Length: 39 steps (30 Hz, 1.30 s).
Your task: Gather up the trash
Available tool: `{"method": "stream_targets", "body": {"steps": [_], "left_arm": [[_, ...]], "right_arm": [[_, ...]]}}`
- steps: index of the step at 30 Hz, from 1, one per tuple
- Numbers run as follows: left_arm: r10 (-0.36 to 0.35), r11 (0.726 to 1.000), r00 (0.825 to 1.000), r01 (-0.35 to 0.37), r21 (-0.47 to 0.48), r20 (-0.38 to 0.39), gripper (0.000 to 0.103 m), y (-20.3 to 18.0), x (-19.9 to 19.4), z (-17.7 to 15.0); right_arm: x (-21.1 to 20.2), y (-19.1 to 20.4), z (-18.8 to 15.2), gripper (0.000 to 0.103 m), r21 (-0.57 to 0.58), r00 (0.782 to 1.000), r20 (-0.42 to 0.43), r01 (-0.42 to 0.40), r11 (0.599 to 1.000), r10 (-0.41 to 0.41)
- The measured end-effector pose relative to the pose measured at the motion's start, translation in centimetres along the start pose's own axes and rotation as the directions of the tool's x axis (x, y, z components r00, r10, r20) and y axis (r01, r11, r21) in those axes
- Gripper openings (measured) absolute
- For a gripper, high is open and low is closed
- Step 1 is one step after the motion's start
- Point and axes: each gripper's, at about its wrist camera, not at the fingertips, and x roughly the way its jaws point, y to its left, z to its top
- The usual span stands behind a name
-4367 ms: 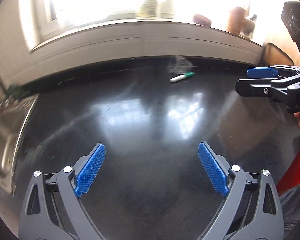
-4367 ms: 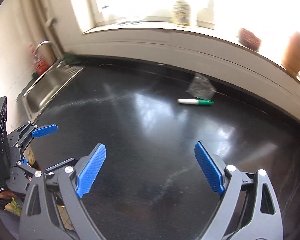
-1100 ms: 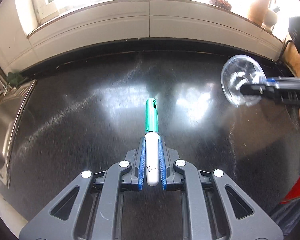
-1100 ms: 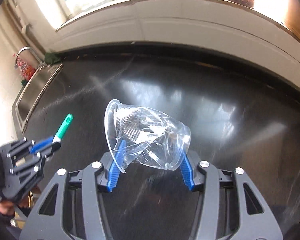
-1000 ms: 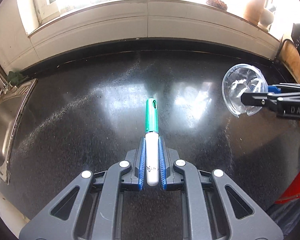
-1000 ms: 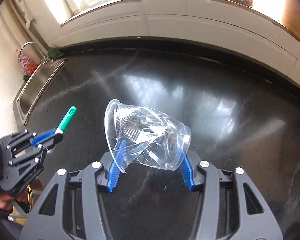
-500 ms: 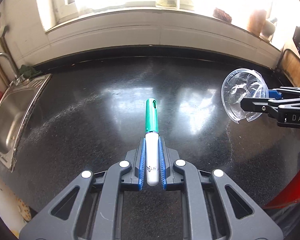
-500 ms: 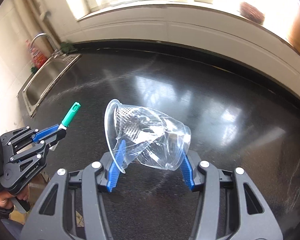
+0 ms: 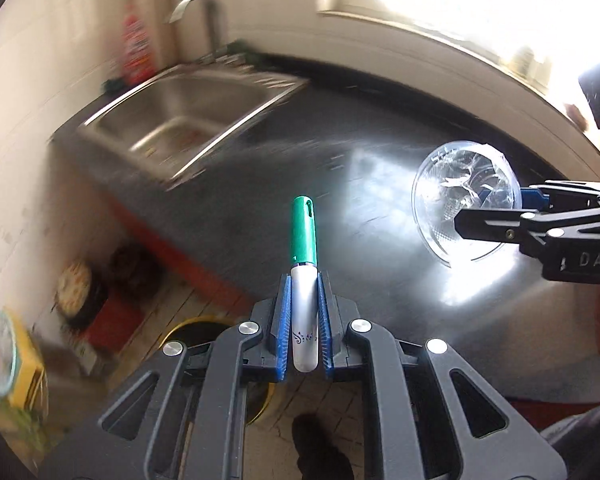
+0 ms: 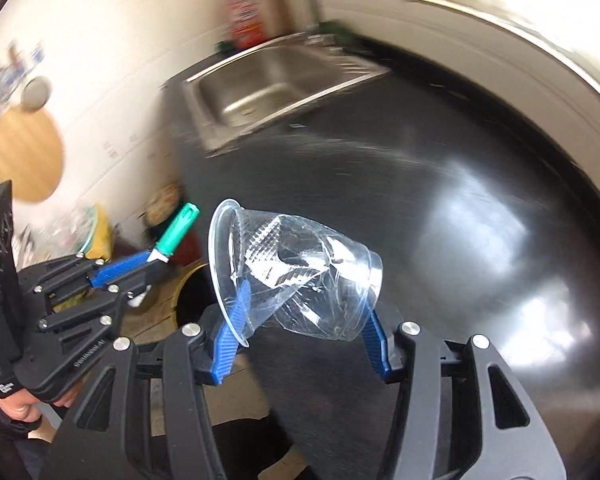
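Observation:
My left gripper (image 9: pixel 304 304) is shut on a white marker with a green cap (image 9: pixel 305 240), which sticks out forward between the blue pads. In the right wrist view the same marker (image 10: pixel 177 233) shows at the left in the left gripper (image 10: pixel 156 258). My right gripper (image 10: pixel 306 322) is shut on a crumpled clear plastic cup (image 10: pixel 296 272) lying sideways, its rim to the left. The left wrist view shows that cup (image 9: pixel 464 204) at the right, held by the right gripper (image 9: pixel 496 210). Both grippers hang over the near left edge of the black counter (image 10: pixel 440 208).
A steel sink (image 9: pixel 188 112) with a tap is set in the counter's left end, a red bottle (image 9: pixel 136 48) behind it. Below the counter's edge, a round yellow-rimmed bin opening (image 9: pixel 204 330) sits on the wooden floor, with a yellow box (image 9: pixel 24 368) and other clutter further left.
Both grippers have swung left along the counter with their loads. The sink has come to the middle of the views, and the floor and bin below the counter's edge now show.

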Motion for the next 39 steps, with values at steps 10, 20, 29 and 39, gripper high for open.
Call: {"method": "stream_targets", "body": {"steps": [10, 20, 29, 39], "left_arm": [[0.113, 0.950, 0.988, -0.139, -0.279, -0.107, 0.012, 13.3, -0.2, -7.5], [0.054, 0.934, 0.987, -0.104, -0.343, -0.152, 0.012, 18.5, 4.6, -11.4], [0.008, 0.934, 0.987, -0.065, -0.351, -0.160, 0.066, 20.5, 7.1, -12.3], [0.041, 0.951, 0.988, -0.085, -0.296, -0.151, 0.090, 19.7, 6.3, -11.7]], "right_arm": [[9.2, 15.2, 2.3, 0.053, -0.214, 0.981, -0.147, -0.154, 0.965, 0.124], [17.8, 20.1, 1.0, 0.055, -0.230, 0.960, -0.276, -0.123, 0.965, 0.056], [21.2, 20.5, 1.1, 0.074, -0.217, 0.948, -0.316, -0.099, 0.971, 0.026], [17.6, 18.7, 1.0, 0.090, -0.205, 0.959, -0.285, -0.074, 0.976, 0.013]]}}
